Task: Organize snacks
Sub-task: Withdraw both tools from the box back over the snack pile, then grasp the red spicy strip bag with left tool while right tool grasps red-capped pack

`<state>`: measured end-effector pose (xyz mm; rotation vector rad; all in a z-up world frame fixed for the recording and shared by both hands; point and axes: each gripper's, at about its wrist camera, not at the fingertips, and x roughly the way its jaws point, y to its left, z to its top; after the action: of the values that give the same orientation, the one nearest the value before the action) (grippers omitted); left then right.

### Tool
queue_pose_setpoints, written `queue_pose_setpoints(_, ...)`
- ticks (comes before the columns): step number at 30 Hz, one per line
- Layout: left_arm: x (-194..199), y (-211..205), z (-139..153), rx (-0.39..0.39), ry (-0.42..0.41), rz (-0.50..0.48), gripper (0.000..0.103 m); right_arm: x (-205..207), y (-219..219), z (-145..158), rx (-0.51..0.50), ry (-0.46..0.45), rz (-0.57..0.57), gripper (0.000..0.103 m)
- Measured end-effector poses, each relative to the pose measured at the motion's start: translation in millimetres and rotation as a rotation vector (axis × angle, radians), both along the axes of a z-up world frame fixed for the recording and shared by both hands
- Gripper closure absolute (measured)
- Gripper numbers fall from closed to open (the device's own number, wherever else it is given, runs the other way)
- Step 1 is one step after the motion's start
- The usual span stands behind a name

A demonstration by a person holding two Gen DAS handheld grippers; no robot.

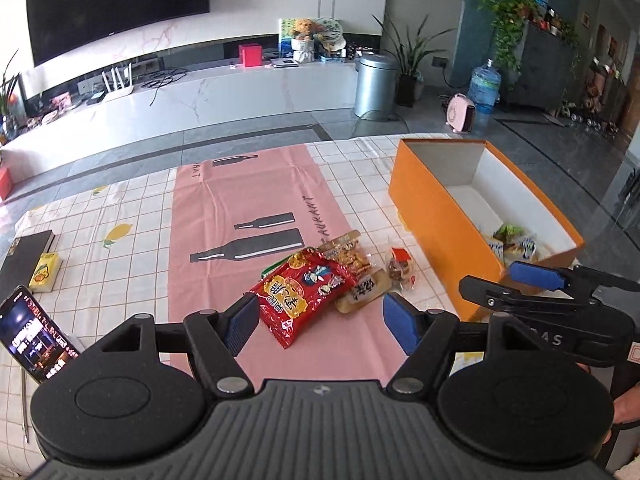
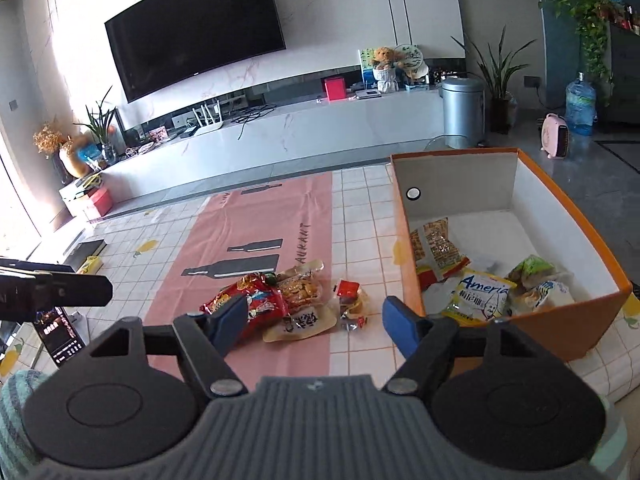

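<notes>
A red snack bag [image 1: 306, 290] lies on the pink mat [image 1: 224, 216], overlapping a clear pack of crackers [image 1: 346, 254] and a beige pack [image 1: 362, 290]. A small clear candy packet [image 1: 400, 268] lies beside them. My left gripper [image 1: 320, 322] is open and empty, just short of the red bag. My right gripper [image 2: 310, 318] is open and empty, over the same pile [image 2: 256, 304]. It also shows in the left wrist view [image 1: 534, 276] by the orange box [image 1: 436, 216]. The box [image 2: 592, 240] holds several packets, one a yellow Ameria bag [image 2: 482, 294].
A phone [image 1: 34, 338] with a lit screen leans at the left. A yellow tissue pack [image 1: 44, 272] and a dark book [image 1: 24, 258] lie at the far left. The checked tablecloth [image 1: 132, 200] covers the table. Beyond it are floor and a TV cabinet.
</notes>
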<state>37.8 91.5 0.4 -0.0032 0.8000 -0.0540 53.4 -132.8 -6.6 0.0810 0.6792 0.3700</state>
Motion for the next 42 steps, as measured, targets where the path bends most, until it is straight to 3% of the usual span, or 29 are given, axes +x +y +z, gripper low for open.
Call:
queue_pose_setpoints(10, 9, 4, -22, 0.024, 0.011, -0.068, 0.02, 0, 24, -24, -0.074, -0.009, 0.021, 0.053)
queue_pose_setpoints(28, 80, 22, -63, 0.042, 0.157, -0.08, 0.019, 60, 56, -63, -0.16, 0.04, -0.008, 0.057)
queue_pose_setpoints(42, 120, 17, -98, 0.119, 0.255, -0.242, 0.016, 101, 79, -106, -0.318, 0.012, -0.07, 0.061)
